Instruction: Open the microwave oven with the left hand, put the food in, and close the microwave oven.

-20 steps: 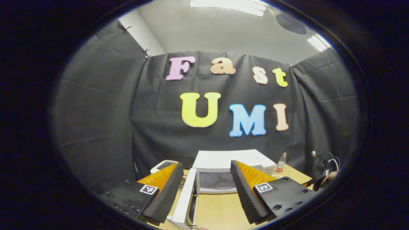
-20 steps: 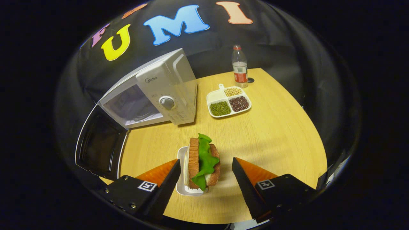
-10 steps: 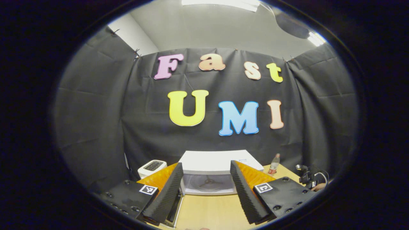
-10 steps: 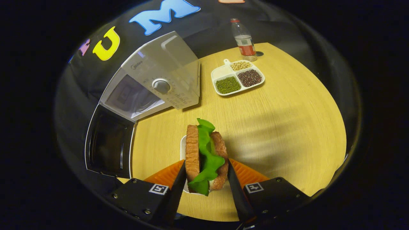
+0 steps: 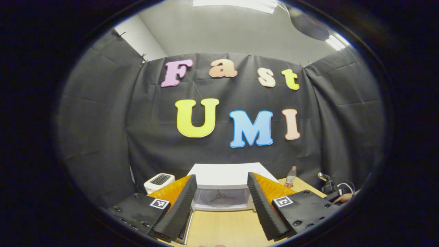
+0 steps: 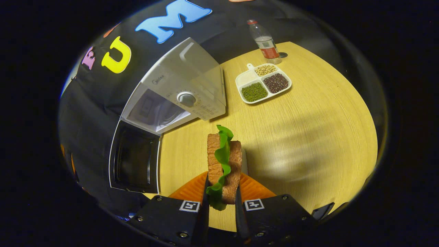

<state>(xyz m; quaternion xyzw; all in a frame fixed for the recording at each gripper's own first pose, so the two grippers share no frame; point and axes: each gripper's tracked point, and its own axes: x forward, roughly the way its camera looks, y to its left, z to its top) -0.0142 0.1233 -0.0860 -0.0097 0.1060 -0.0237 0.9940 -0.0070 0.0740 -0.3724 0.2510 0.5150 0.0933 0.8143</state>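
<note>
In the right gripper view a sandwich (image 6: 223, 164) of toasted bread and green lettuce stands on edge between my right gripper's (image 6: 221, 195) fingers, which are shut on it. A sliver of its white dish (image 6: 244, 161) shows just behind it on the wooden table (image 6: 308, 137). The white microwave (image 6: 178, 99) stands at the upper left, its dark-windowed door (image 6: 135, 157) swung wide open. My left gripper (image 5: 221, 178) hangs open and holds nothing, facing the microwave's open cavity (image 5: 219, 198) from a distance.
A white divided tray of beans (image 6: 263, 84) and a plastic bottle (image 6: 265, 41) stand at the table's far side. A small white appliance (image 5: 159, 179) sits left of the microwave. A hand with the other gripper (image 5: 334, 192) shows at the far right.
My right gripper moved in around the sandwich and shut on it, squeezing it narrower. The left gripper swung left, so the microwave cavity now sits centred between its fingers.
</note>
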